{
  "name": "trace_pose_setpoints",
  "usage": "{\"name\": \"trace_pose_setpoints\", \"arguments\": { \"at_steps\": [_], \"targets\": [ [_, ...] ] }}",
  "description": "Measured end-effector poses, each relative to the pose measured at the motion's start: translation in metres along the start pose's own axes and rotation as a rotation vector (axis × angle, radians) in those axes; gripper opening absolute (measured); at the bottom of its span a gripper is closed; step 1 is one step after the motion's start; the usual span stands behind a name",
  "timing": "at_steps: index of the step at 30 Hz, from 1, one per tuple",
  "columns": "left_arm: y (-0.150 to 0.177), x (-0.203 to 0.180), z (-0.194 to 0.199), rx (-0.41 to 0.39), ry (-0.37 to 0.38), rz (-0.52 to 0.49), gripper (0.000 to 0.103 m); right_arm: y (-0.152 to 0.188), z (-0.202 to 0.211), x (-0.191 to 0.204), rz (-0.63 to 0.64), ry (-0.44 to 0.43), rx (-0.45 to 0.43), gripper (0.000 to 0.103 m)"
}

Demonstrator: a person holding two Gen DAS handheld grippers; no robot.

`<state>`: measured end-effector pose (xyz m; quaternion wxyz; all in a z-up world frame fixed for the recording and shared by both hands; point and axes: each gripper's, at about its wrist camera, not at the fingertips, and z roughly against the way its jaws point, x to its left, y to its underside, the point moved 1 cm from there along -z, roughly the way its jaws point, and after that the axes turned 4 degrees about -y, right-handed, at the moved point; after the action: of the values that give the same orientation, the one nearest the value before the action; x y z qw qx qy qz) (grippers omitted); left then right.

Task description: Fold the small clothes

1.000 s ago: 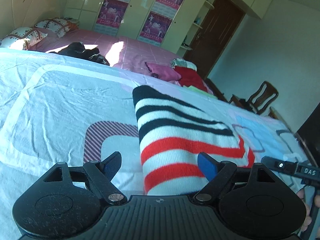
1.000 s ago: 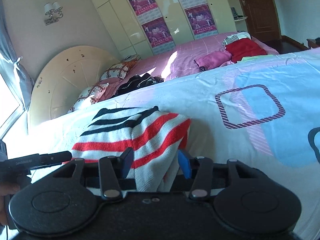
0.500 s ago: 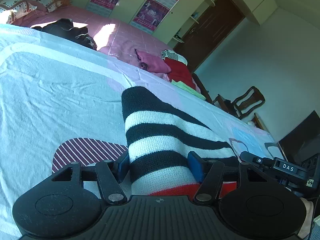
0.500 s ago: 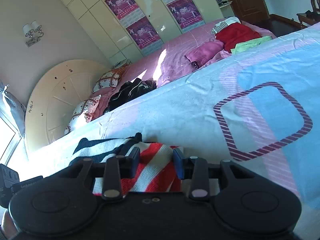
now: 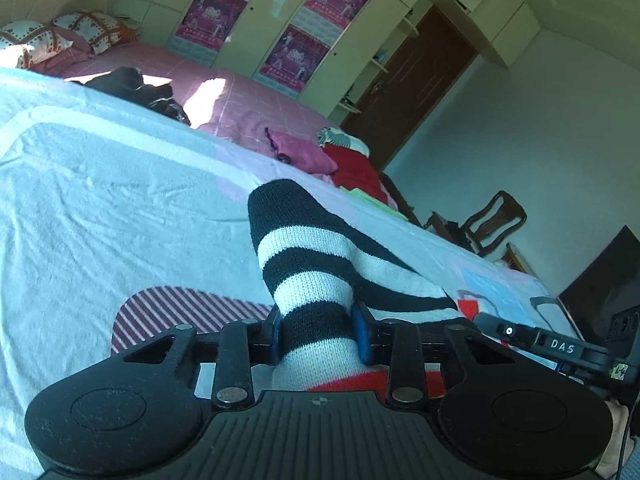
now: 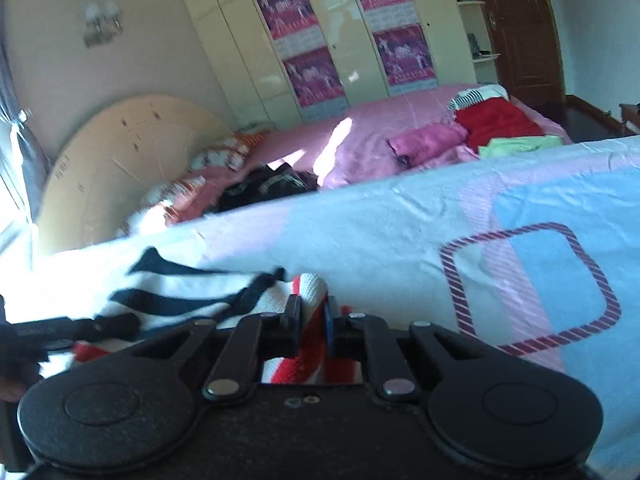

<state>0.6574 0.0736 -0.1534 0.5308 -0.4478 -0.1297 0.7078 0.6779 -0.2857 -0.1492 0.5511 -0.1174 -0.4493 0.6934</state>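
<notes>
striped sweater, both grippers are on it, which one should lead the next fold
Probably the left gripper: it pinches a tall raised end of the striped sweater, free to carry over. The right gripper pinches a low edge near the sheet.

A second ago both my tongs stood open around the striped sweater (image 5: 316, 264). Since then my left tongs (image 5: 319, 334) have closed in and pinch a bunched black-and-white fold, which now rises as a narrow ridge instead of lying broad and flat. My right tongs (image 6: 312, 320) have shut on a red-and-white edge of the sweater (image 6: 200, 296), which now sits lower against the bed (image 6: 400, 232).
</notes>
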Motion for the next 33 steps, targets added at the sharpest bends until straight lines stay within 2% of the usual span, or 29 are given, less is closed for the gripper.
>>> {"name": "trace_pose_setpoints", "arguments": {
  "at_steps": [1,2,3,4,5,6,7,10,12,13,16,19,23,27,30,33],
  "targets": [
    [0.002,0.006,-0.004,0.008,0.004,0.034,0.039,0.005,-0.007,-0.006,-0.014,-0.005,0.023,0.010],
    [0.002,0.009,-0.005,0.006,0.017,0.055,0.040,0.007,-0.005,-0.007,-0.013,-0.012,0.008,0.010],
    [0.001,0.009,-0.005,0.012,0.023,0.060,0.041,0.007,-0.003,-0.006,-0.003,-0.009,0.006,0.010],
    [-0.001,0.008,-0.003,0.014,0.016,0.050,0.046,0.007,-0.001,-0.004,0.004,-0.003,0.004,0.011],
    [-0.002,0.007,0.001,0.011,0.001,0.042,0.056,0.006,0.003,-0.003,0.006,0.006,0.009,0.018],
    [-0.004,0.006,0.008,0.001,-0.025,0.031,0.062,0.004,0.007,-0.003,0.001,0.018,0.004,0.030],
    [-0.005,0.007,0.015,-0.011,-0.036,0.020,0.068,0.003,0.015,-0.003,-0.006,0.024,-0.011,0.032],
    [-0.004,0.009,0.031,0.008,0.016,0.033,0.068,-0.001,0.037,-0.008,-0.075,-0.048,-0.020,0.039],
    [0.003,0.007,0.045,0.029,0.057,0.017,0.068,0.003,0.052,-0.013,-0.137,-0.096,-0.015,0.052],
    [0.007,0.005,0.051,0.037,0.071,0.007,0.068,0.006,0.059,-0.014,-0.168,-0.119,-0.005,0.054],
    [0.021,0.000,0.066,0.072,0.096,-0.010,0.068,0.022,0.077,-0.017,-0.242,-0.177,0.012,0.054],
    [0.043,0.005,0.081,0.092,0.088,0.014,0.068,0.041,0.094,-0.009,-0.247,-0.200,0.012,0.054],
    [0.061,0.020,0.084,0.089,0.097,0.094,0.072,0.062,0.085,0.001,-0.244,-0.183,0.093,0.054],
    [0.065,0.015,0.088,0.106,0.082,0.082,0.072,0.073,0.088,-0.011,-0.356,-0.215,0.086,0.056],
    [0.072,0.013,0.089,0.149,0.124,0.075,0.072,0.075,0.094,-0.017,-0.386,-0.229,0.084,0.064],
    [0.074,0.022,0.088,0.155,0.155,0.126,0.072,0.080,0.086,-0.029,-0.458,-0.291,0.124,0.066]
  ]
}}
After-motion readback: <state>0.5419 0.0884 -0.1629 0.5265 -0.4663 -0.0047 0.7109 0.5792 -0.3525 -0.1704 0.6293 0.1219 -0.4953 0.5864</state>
